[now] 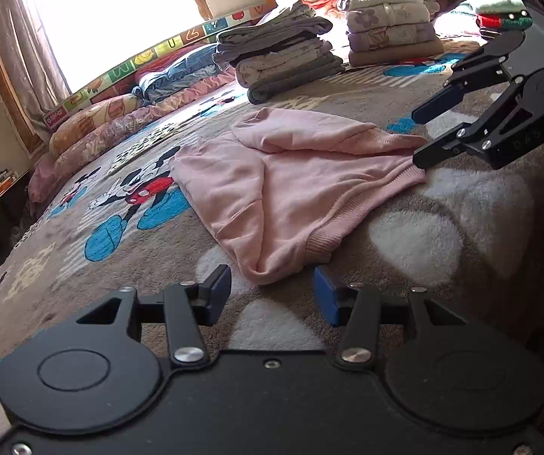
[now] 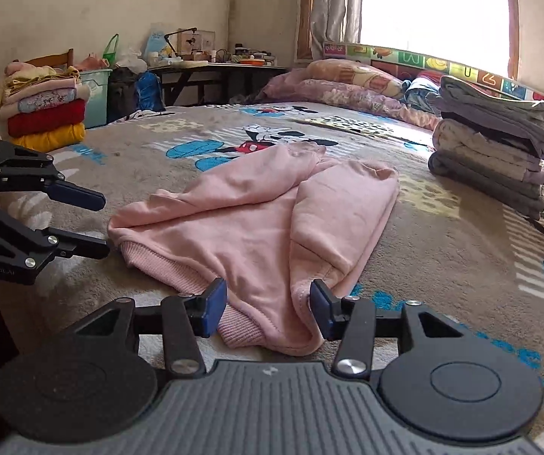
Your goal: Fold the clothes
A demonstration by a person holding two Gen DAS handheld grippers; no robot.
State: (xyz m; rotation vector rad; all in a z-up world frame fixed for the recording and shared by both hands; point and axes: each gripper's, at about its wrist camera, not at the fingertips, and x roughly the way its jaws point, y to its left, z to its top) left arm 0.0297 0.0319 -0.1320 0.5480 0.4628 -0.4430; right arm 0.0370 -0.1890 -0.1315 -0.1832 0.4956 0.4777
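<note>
Item: left gripper (image 1: 272, 288). Fingers spread wide, nothing between them; a hem corner of the pink sweatshirt (image 1: 272, 185) lies just ahead of the tips, not touching as far as can be seen.

Item: right gripper (image 2: 268, 301). Fingers spread wide, straddling the opposite hem corner; ribbed cuff and folded edge sit in the gap, not yet pinched.

Item: pink sweatshirt. Lies partly folded on the cartoon-print blanket (image 1: 404, 242), sleeves laid in over the body. Long axis runs away from both pairs of fingers, hem nearest, neck end farthest. Judgement: the right gripper is the nearer to a hold, with cloth already between its fingers; the left must advance slightly. The coming move likely turns on lifting both hem corners forward along that axis.

Item: grey folded stack (image 1: 283, 60), well beyond the sweatshirt's far end.

Item: lilac and beige folded stack (image 1: 389, 26), farther right of the grey one.

Item: green plastic bin (image 2: 97, 94), far left of the right gripper's fingers, beside a red-and-yellow folded pile (image 2: 44, 117); contents of the bin cannot be made out.
</note>
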